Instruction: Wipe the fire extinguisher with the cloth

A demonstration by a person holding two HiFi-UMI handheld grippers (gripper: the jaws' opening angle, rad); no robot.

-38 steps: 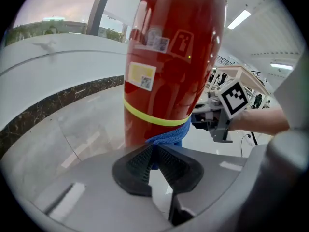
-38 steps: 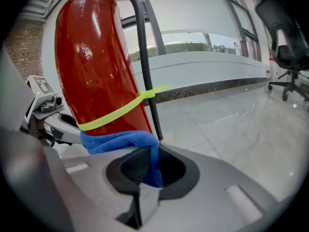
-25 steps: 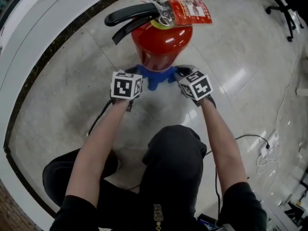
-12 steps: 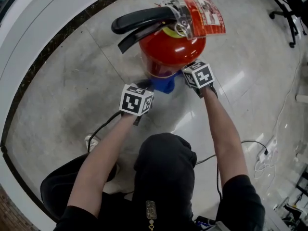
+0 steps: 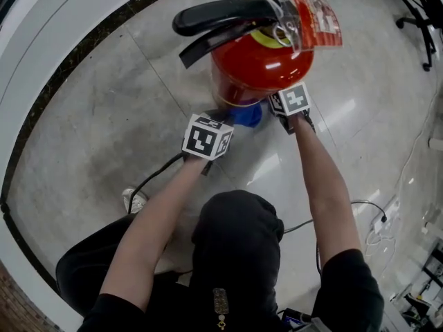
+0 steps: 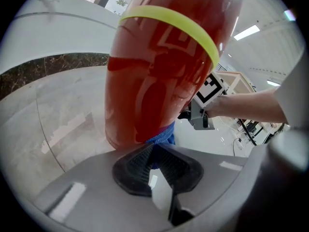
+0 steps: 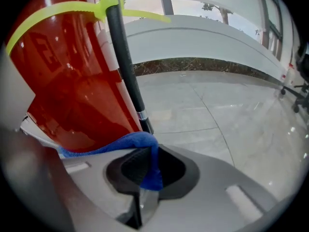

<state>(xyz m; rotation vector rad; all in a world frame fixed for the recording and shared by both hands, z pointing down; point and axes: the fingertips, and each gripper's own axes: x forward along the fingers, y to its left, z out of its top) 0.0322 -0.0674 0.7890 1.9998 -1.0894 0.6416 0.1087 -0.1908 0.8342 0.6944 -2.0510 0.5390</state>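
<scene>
Open floor point(image 5: 104, 137) surrounds the fire extinguisher point(image 5: 259, 64); a curved dark border point(image 5: 69, 69) lies well left, cables point(image 5: 377, 216) right. The left gripper point(image 6: 153, 164) and right gripper point(image 7: 145, 173) each pinch an end of the blue cloth point(image 7: 113, 145), which lies against the extinguisher's lower body between them.

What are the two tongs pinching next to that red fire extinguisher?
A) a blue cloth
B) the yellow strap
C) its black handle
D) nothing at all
A: the blue cloth is caught in the shut right tongs and the shut left tongs, pulled against the lower part of the red fire extinguisher.
</scene>
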